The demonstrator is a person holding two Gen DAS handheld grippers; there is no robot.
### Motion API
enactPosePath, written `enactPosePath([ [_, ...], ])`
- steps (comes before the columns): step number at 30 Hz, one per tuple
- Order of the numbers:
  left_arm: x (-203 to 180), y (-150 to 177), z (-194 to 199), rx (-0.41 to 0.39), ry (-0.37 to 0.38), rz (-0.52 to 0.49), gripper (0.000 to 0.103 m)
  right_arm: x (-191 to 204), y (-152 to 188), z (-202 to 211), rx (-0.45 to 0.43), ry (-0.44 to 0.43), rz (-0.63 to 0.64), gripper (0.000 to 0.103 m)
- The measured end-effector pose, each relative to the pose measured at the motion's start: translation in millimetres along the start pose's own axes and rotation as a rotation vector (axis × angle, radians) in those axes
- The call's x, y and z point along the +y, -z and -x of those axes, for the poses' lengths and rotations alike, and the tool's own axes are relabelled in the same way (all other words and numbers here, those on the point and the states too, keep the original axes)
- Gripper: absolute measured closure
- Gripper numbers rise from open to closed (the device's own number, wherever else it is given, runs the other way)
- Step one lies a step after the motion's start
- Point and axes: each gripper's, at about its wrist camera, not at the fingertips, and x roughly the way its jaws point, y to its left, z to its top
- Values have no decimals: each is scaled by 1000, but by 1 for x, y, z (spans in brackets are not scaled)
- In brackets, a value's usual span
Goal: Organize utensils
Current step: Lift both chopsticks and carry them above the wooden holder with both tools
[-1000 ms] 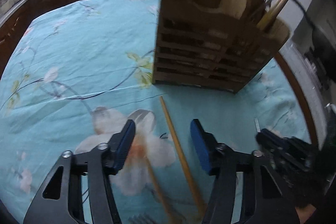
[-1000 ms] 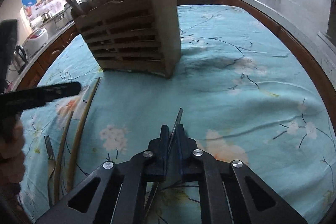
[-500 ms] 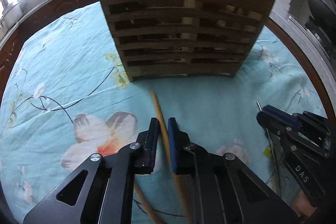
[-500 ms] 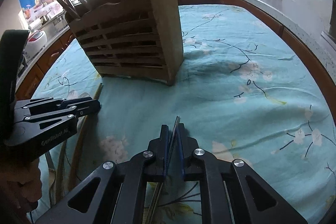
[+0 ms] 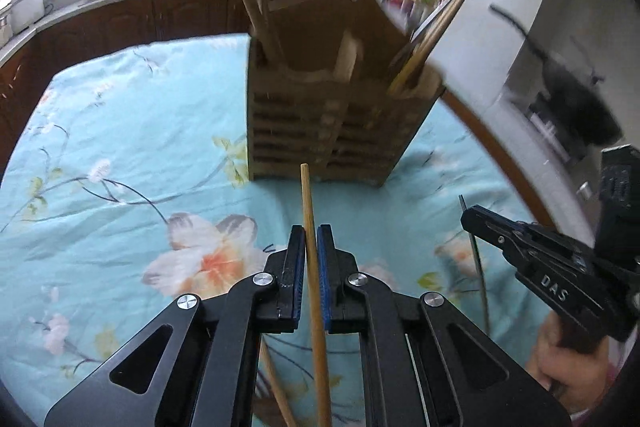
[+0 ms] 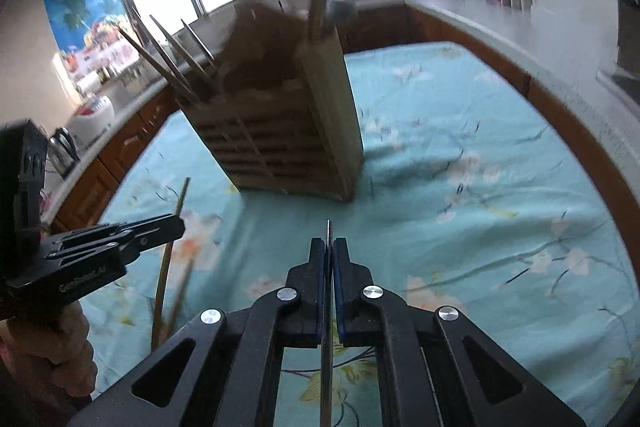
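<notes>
A slatted wooden utensil holder (image 5: 320, 131) stands on the blue floral cloth, with chopsticks and utensils sticking out of it; it also shows in the right wrist view (image 6: 280, 139). My left gripper (image 5: 308, 239) is shut on a wooden chopstick (image 5: 310, 227), lifted off the cloth and pointing at the holder. My right gripper (image 6: 328, 247) is shut on a thin metal utensil handle (image 6: 328, 231). The right gripper shows at the right of the left wrist view (image 5: 480, 223), the left gripper at the left of the right wrist view (image 6: 160, 227).
Another wooden chopstick (image 5: 276, 387) lies on the cloth (image 5: 120, 147) under my left gripper. A wooden counter edge (image 6: 540, 95) rings the table. A kettle (image 6: 64, 151) and rice cooker stand on the far left counter.
My left gripper closed on the wooden chopstick and has lifted it off the cloth. Both grippers have risen, so the holder's top now shows. The right gripper still holds the metal utensil.
</notes>
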Motion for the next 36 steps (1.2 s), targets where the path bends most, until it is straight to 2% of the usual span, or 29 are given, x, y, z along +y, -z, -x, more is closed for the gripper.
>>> enactPosePath([
  [7, 5, -9, 59, -117, 56, 42, 98, 12, -17, 50, -109, -39, 13, 99],
  [18, 3, -13, 111, -244, 95, 46, 98, 29, -41, 111, -263, -77, 38, 99],
  [24, 4, -17, 125, -283, 88, 47, 98, 34, -51, 125, -314, -80, 46, 99],
  [36, 12, -32, 135, -350, 81, 71, 98, 35, -58, 123, -333, -87, 48, 99],
])
